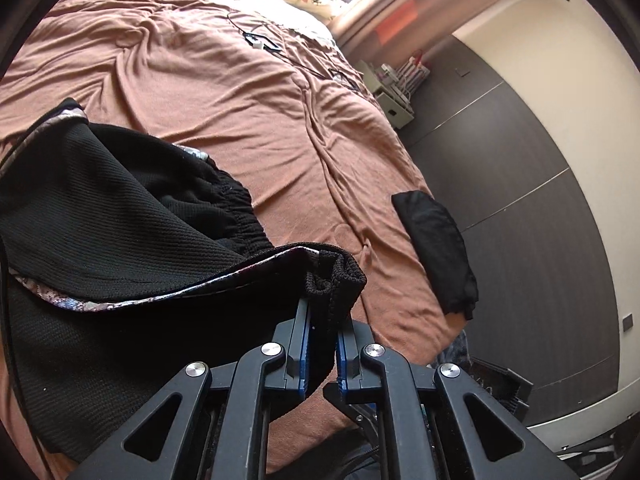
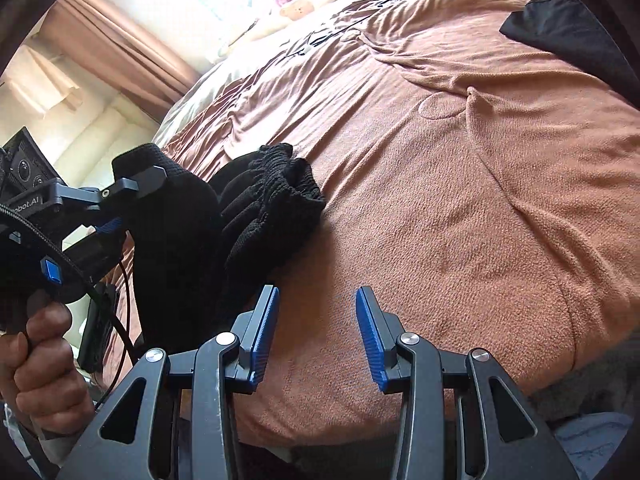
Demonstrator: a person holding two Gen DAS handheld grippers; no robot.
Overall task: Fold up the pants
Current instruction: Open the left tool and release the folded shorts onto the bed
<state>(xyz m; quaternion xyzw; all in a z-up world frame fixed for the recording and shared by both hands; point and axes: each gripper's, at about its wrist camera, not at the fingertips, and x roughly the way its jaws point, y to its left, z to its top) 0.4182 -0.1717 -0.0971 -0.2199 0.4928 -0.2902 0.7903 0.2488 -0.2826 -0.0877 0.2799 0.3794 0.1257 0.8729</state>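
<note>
Pants [image 1: 120,216] hang clamped in the left gripper [image 1: 322,320] over the bed [image 1: 248,112], right gripper [image 2: 316,332] jaws apart.

1. My left claw [image 1: 322,328] pinches the pants [image 1: 120,216]; its pad tips are buried in cloth.
2. The pants run off the left wrist view's left edge.
3. The folded black garment [image 2: 568,28] is cut off by the right wrist view's rim.
4. Items on the nightstand [image 1: 394,88] are too small to identify.
</note>
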